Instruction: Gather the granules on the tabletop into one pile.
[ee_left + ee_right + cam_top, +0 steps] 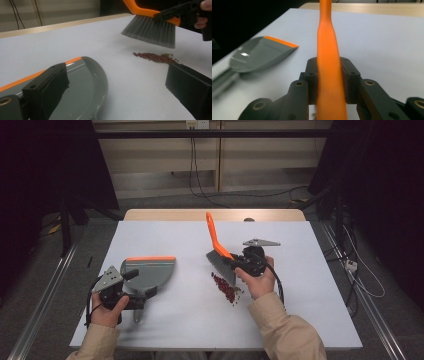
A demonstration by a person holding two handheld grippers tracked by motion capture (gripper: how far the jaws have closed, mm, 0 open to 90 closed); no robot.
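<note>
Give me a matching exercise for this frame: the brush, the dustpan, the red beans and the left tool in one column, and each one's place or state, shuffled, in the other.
Things:
1. brush
2. dustpan
3. red beans
4. left tool

Places or states:
A. lying in a loose line on the white table, under the bristles
B. jaws apart, nothing between them, at the dustpan's rear end
C. lifted off the table, orange handle clamped in the right tool
D. flat on the table, orange lip along its far edge

Pairs: 1-C, 2-D, 3-A, 4-B
</note>
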